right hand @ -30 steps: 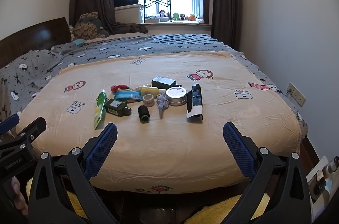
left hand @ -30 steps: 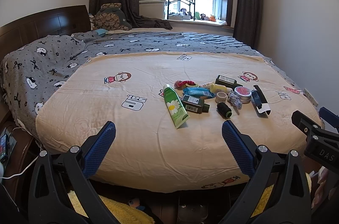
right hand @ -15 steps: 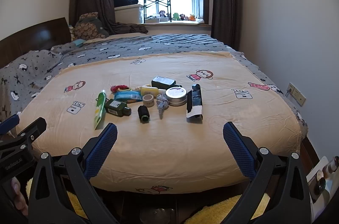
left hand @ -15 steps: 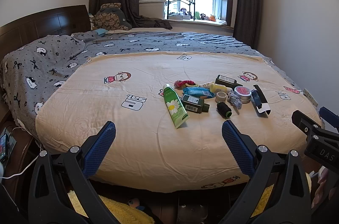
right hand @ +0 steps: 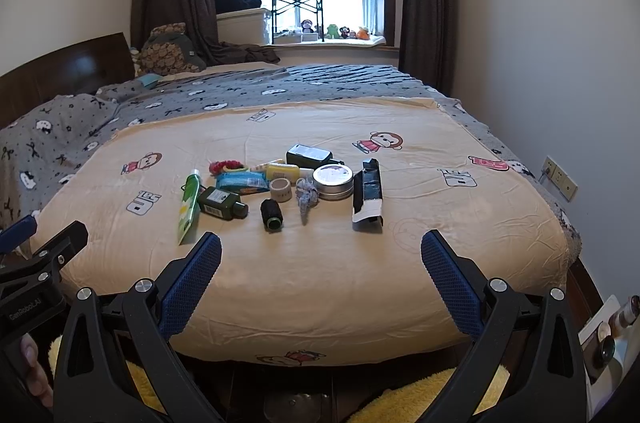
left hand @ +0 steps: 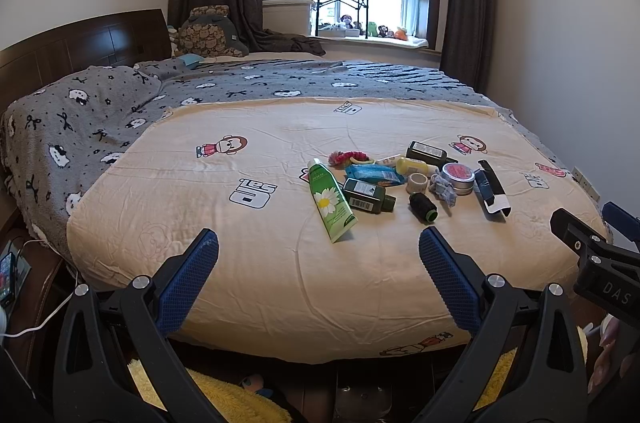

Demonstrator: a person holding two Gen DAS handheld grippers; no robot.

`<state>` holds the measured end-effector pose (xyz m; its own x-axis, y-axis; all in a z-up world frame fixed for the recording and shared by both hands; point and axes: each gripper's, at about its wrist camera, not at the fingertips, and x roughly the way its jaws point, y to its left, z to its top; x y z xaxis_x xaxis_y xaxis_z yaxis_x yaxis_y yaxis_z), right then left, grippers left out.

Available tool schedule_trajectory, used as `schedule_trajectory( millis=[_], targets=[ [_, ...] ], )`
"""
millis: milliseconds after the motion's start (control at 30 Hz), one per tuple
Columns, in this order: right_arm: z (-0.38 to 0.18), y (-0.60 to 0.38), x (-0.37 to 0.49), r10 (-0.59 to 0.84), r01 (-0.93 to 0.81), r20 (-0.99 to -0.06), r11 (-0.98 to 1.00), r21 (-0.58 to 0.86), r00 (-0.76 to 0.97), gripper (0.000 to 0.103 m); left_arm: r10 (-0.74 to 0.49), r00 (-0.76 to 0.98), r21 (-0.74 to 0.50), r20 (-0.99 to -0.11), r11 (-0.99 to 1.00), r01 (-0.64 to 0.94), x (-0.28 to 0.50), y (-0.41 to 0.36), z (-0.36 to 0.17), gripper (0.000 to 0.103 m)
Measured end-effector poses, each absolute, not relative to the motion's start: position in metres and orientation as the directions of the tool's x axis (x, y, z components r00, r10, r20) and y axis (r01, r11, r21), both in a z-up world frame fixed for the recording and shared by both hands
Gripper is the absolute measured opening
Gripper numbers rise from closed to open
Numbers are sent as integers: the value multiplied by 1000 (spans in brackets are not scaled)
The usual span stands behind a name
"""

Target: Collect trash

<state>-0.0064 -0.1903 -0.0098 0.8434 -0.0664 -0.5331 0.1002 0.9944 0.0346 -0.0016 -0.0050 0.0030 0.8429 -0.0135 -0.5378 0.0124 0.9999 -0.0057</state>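
Progress: nil, by my reading. No item lifted; no bin or bag in either view. Left tongs (left hand: pixel 319 243) and right tongs (right hand: pixel 321 247) both spread wide, empty, held short of the bed (right hand: pixel 400 263) edge, well apart from the clutter.

Trash location: one cluster, mid-bed, on cream cartoon-print sheet, soft and creased.

Items, approx. left to right:
- green tube (left hand: pixel 330 201), flat, glossy plastic, crimped end.
- dark bottle (left hand: pixel 366 195), squarish, lying down.
- blue packet (left hand: pixel 374 175), crinkly film.
- tape roll (left hand: pixel 417 182), small ring.
- black spool (left hand: pixel 422 207), cylindrical.
- round tin (left hand: pixel 459 176), metal, shallow.
- black box (right hand: pixel 367 194), long, card, end flap open.

Remaining: everything.
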Motion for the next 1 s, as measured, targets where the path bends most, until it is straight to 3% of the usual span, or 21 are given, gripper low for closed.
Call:
schedule_trajectory(
  millis=[1000],
  targets=[
    [-43, -208, 18, -94, 111, -491, 994, 6, 866, 100, 13, 821, 12, -571, 1000, -7, 36, -1, -36, 95]
  ],
)
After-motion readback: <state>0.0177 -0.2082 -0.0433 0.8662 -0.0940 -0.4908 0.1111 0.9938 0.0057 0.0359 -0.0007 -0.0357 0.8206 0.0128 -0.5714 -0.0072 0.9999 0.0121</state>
